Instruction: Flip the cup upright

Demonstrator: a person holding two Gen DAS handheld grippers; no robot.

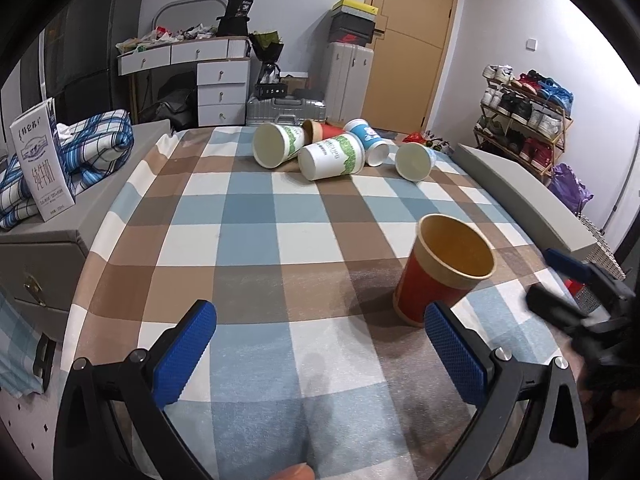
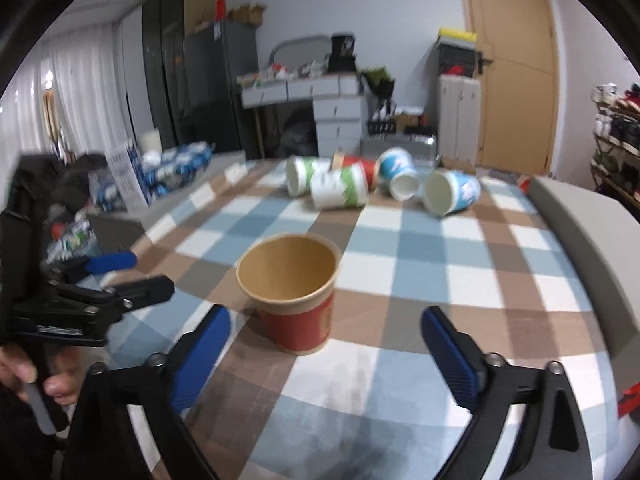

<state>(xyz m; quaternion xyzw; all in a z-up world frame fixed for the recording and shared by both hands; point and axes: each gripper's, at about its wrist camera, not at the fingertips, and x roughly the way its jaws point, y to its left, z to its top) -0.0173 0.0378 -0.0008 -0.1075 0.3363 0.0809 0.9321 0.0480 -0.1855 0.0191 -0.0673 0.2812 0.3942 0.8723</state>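
Note:
A red paper cup (image 1: 444, 270) with a tan inside stands upright, mouth up, on the checked tablecloth (image 1: 256, 240); it also shows in the right wrist view (image 2: 294, 294). My left gripper (image 1: 320, 320) is open and empty, its right fingertip just in front of the cup. My right gripper (image 2: 324, 324) is open and empty, with the cup just ahead between its fingers, not touched. Several paper cups lie on their sides at the far end: green-and-white ones (image 1: 332, 156), a red one (image 1: 320, 130) and blue ones (image 1: 416, 160).
A milk carton (image 1: 40, 168) and a folded plaid blanket (image 1: 96, 144) sit on the grey bench at the left. A grey padded edge (image 1: 520, 192) runs along the table's right side. Drawers, suitcases, a shoe rack and a door stand behind.

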